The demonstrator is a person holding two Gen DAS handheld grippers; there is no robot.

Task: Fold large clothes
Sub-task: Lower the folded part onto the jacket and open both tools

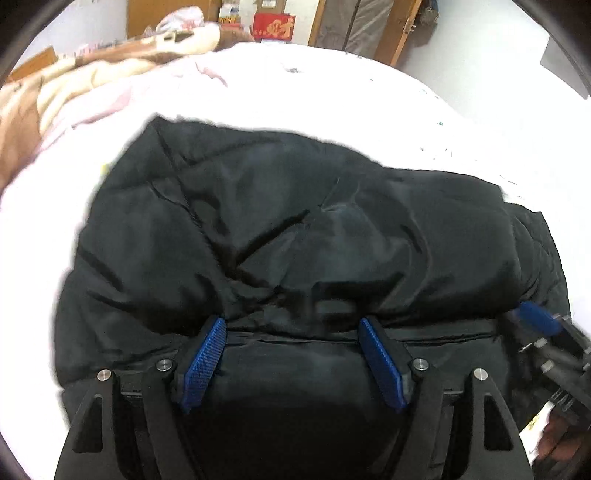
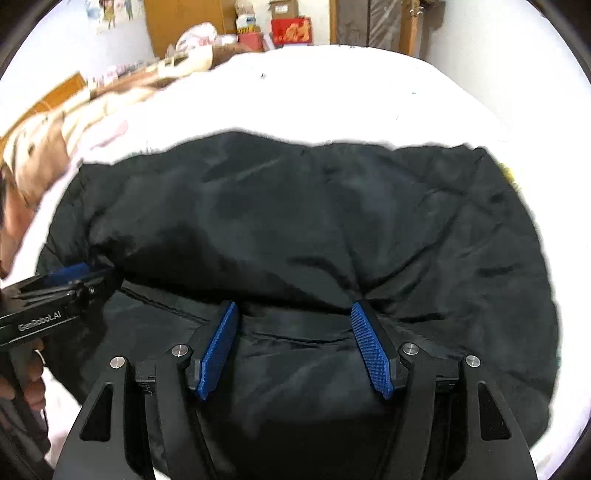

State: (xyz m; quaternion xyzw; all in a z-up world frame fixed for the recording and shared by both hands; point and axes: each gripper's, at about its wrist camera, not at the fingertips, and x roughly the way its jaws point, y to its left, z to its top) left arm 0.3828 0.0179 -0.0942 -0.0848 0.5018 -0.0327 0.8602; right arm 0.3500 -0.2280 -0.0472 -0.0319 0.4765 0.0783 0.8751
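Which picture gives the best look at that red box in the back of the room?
The right wrist view: the red box sits clear and fairly sharp. The left wrist view shows the same box, blurrier.

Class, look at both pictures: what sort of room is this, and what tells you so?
Most likely a bedroom: a black jacket lies on a bed with a white sheet, a rumpled blanket lies beside it, and wooden doors stand behind.

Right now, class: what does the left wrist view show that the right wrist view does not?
Only the left wrist view shows the left claw from behind, with the right claw at its right edge. Only the right wrist view shows a hand on a handle marked GenRobot.AI. Both show the black jacket on the white bed, the brown blanket and the red box.
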